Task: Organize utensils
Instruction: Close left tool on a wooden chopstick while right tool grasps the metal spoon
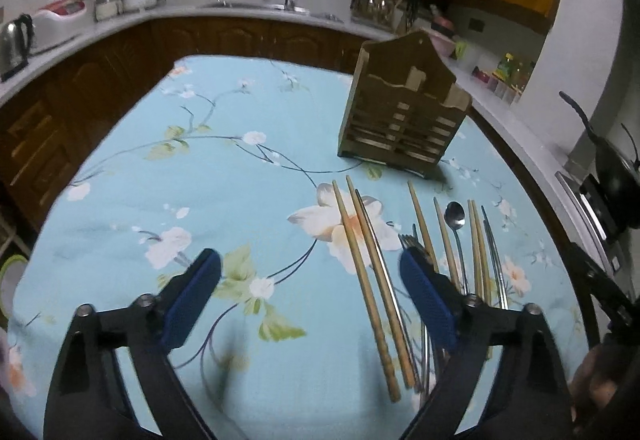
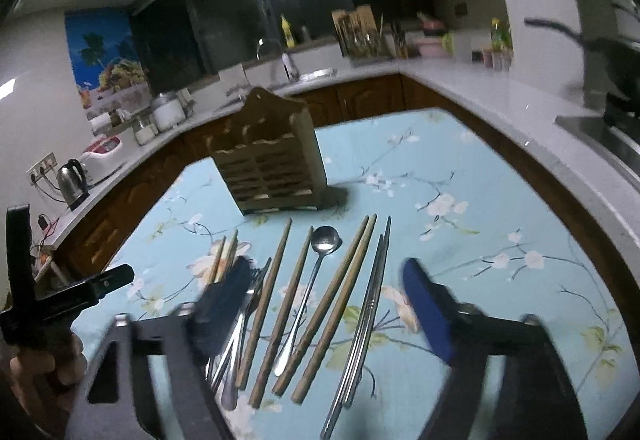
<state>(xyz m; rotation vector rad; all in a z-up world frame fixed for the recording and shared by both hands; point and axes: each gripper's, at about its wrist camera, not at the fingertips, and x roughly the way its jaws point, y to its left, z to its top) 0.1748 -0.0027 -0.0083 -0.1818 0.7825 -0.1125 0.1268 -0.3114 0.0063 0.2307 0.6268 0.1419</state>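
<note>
Fingers, left gripper (image 1: 310, 268): I read them standing apart, blue pads facing each other, nothing pressed between. Two wooden chopsticks (image 1: 366, 260) and a dark metal one lie on the cloth inside the gap, nearer my right finger; the pads do not touch them.

Fingers, right gripper (image 2: 320, 280): also apart and gripping nothing. The left finger is blurred. Between them, on the cloth, I count a spoon (image 2: 326, 240) with its bowl pointing away from me, wooden chopsticks (image 2: 280, 280) on both sides of it, and a pair of metal chopsticks (image 2: 374, 292) nearest the right finger.

Fork (image 2: 250, 296): partly under my right gripper's left finger, tines away from me. From the left wrist view the same fork sits just behind the left gripper's right finger.

Holder (image 1: 404, 112): wooden, slatted front, peaked back. It stands upright beyond the fingertips of both grippers, well apart from them, just past the far tips of the utensils. I see no utensil in it.

Counter (image 1: 200, 160): covered by a light blue flowered cloth. All utensils lie flat on it, roughly side by side, tips toward the holder.

Other hand (image 2: 44, 364): seen at the left edge of the right wrist view, wrapped round the left gripper's handle.
</note>
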